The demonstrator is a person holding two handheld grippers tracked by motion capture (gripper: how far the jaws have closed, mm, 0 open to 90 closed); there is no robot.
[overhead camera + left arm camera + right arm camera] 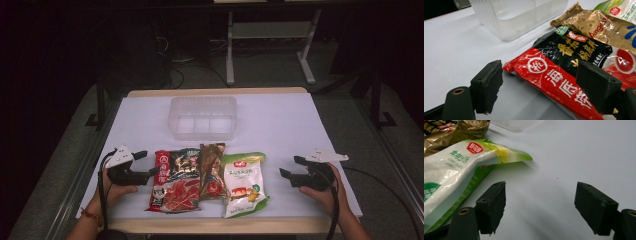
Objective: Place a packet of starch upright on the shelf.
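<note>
From the high view, a white table (280, 130) carries three snack packets in a row near its front edge. At about 9 o'clock from them sits the left gripper (148, 165), held in a hand, its jaws apart and holding nothing, pointing toward the red and black packet (175, 181). Just to that packet's 3 o'clock lies a gold packet (211, 171), overlapping its edge, and then a white and green packet (245, 182). Well apart at 3 o'clock is the right gripper (291, 168), jaws also apart and empty. A clear plastic tub (202, 118) stands at 12 o'clock from the packets.

The left gripper view adds detail: the red and black packet's corner (549, 77) lies between the spread jaws without either pad pressing it, and its printed lettering is readable. The right gripper view shows bare table between its jaws, with the white and green packet's lifted, curled top corner (461, 162) at 10 o'clock.
</note>
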